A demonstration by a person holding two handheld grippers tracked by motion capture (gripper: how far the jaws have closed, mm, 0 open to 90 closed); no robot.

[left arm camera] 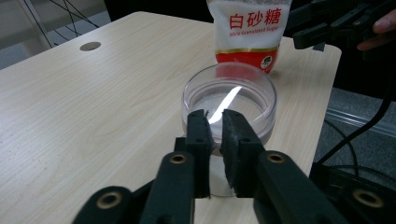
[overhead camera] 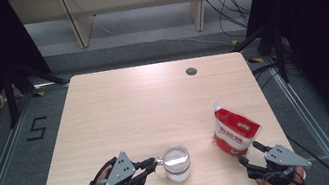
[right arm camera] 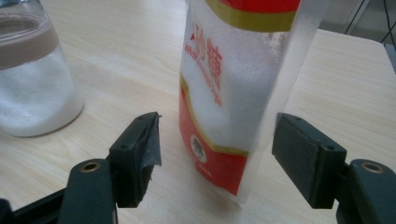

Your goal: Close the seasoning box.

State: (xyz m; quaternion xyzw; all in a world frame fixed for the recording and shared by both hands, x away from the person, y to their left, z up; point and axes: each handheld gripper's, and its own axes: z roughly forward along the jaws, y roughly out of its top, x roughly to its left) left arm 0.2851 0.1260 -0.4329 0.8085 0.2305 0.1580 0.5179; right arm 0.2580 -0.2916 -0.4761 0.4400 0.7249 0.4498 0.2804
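Your left gripper [overhead camera: 156, 162] sits near the desk's [overhead camera: 120, 110] near edge, left of centre, pointing right at the jar [overhead camera: 177, 163]. In the left gripper view its jaws stand close together with a narrow gap, their tips at the jar's [left arm camera: 229, 100] near rim; a bright sliver shows between the pads, but you cannot tell from it whether they pinch anything, so whether this grip is clenched or released stays uncertain. The jar is clear glass, holds white grains in its lower part, and stands upright just off the near edge, about midway along it.

Your right gripper [overhead camera: 249, 153] is at the near right corner, pointing up-left toward the bag [overhead camera: 234, 133]. In the right gripper view its jaws are spread wide, one on each side of the bag's [right arm camera: 224, 93] lower part, and the pads do not press on it: released, holding nothing. The bag is a red and white pouch of sugar, standing upright near the right edge, well right of the jar and apart from it. In the left gripper view the bag [left arm camera: 250, 32] rises just behind the jar, with your right gripper [left arm camera: 327, 28] beside it
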